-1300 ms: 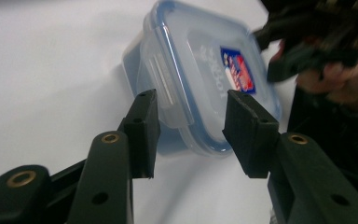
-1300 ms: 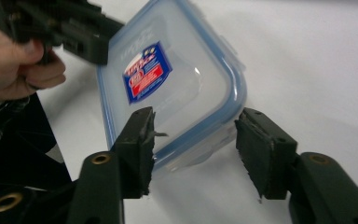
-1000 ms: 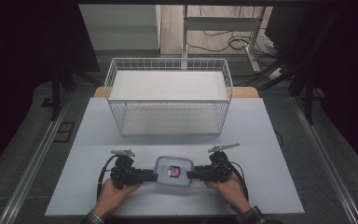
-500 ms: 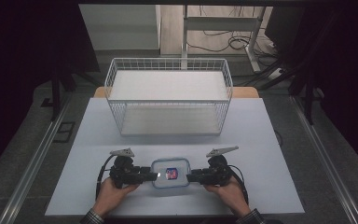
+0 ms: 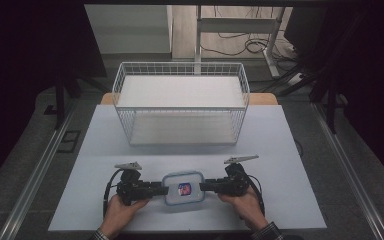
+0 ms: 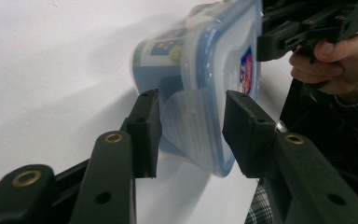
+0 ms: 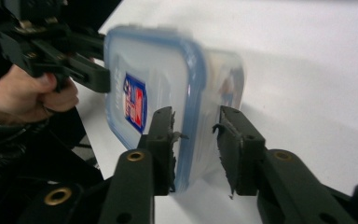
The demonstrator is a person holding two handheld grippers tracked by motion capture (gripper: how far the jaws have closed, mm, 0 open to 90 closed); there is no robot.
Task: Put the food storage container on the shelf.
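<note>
Lidded plastic container (image 5: 183, 188) on the bench (image 5: 190, 145), between both grippers.
Fingers (image 6: 144, 126) of left gripper (image 6: 189, 133) and right gripper (image 7: 196, 149) apart, straddling opposite lid ends; probably light, stiff, slippery — best clamped at the rim.

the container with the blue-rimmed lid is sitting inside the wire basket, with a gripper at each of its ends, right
Not quite. The container is not inside the wire basket; in the high view it sits on the white table in front of the basket, near the person's edge. The rest holds: the left gripper and the right gripper are at its two ends.
</note>
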